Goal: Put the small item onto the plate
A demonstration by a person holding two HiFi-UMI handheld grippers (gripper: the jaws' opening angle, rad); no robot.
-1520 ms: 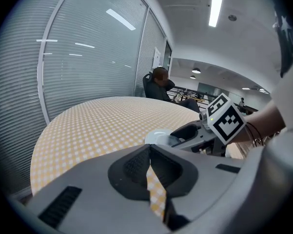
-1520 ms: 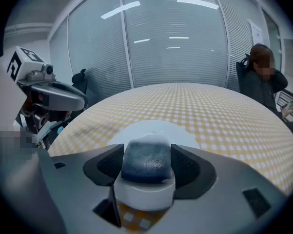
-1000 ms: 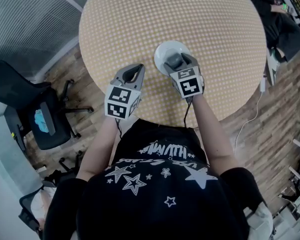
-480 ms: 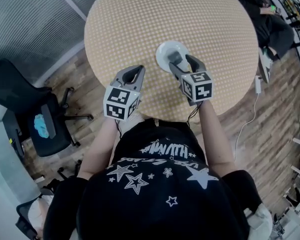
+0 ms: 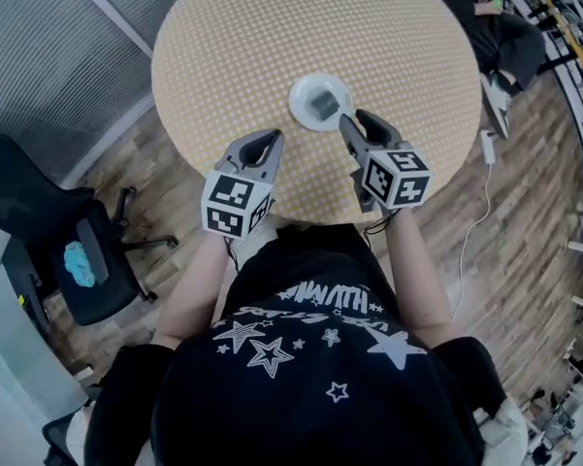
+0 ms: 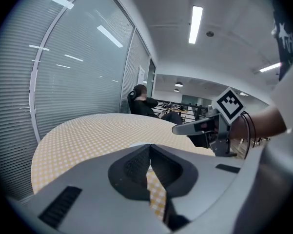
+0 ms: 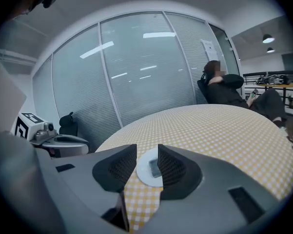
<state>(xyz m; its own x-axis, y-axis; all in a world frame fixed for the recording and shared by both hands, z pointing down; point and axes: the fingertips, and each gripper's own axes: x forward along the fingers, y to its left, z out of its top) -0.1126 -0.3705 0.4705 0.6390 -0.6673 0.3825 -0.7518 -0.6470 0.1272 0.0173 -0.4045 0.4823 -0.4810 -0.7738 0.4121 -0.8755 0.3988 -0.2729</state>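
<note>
A small grey block [image 5: 322, 104] lies on a white plate [image 5: 306, 115] on the round checked table [image 5: 272, 27]. My right gripper [image 5: 361, 126] hovers just short of the plate, near the table's front edge. Its jaws are closing with nothing between them. In the right gripper view the plate [image 7: 145, 175] and the block [image 7: 154, 167] show through the gap of the right gripper [image 7: 147, 159], farther off. My left gripper [image 5: 262, 144] hangs to the left over the table edge. In its own view the left gripper [image 6: 149, 146] is shut and holds nothing.
A black office chair [image 5: 73, 246] stands on the wood floor at the left. A white cable [image 5: 477, 212] trails on the floor at the right. A person [image 7: 226, 89] sits beyond the table's far side. Glass walls with blinds [image 7: 136, 77] run behind the table.
My right gripper has drawn back from over the plate toward the table's front edge, leaving the grey block on the plate, and its jaws have narrowed. The left gripper has hardly moved.
</note>
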